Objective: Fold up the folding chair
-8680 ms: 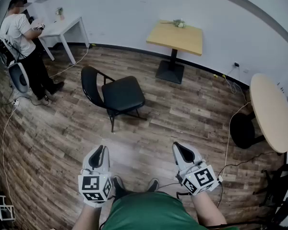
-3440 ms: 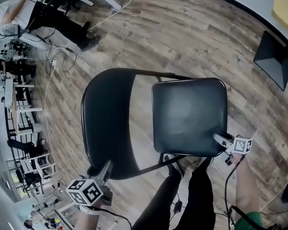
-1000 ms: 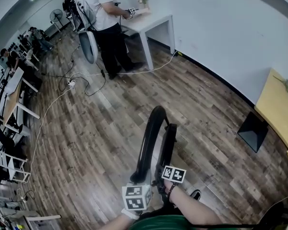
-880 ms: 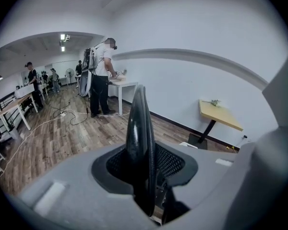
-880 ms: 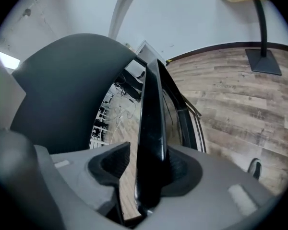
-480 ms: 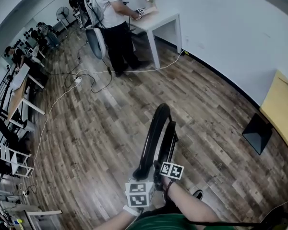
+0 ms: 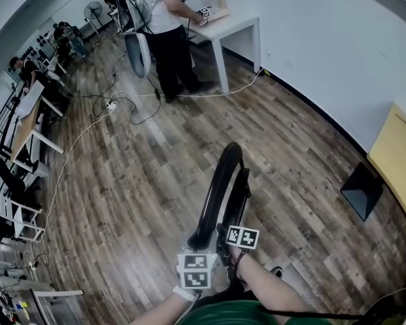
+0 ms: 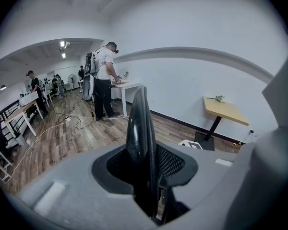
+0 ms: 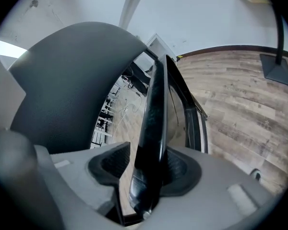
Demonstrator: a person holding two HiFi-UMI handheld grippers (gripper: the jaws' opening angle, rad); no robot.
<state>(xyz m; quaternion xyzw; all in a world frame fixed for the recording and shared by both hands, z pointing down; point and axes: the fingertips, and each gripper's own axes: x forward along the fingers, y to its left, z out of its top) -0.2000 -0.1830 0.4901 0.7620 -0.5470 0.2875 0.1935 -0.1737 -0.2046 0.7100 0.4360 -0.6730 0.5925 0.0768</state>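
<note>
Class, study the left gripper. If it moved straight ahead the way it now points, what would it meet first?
The folded chair: its black back is clamped between the jaws of the left gripper, so it blocks the line at once. Beyond it probably lies the wood floor.

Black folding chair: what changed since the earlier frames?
The black folding chair went from open to folded flat, upright. The left hand-held gripper gripped its backrest; the right hand-held gripper has the seat edge between opening jaws. Person at white desk stayed.
</note>
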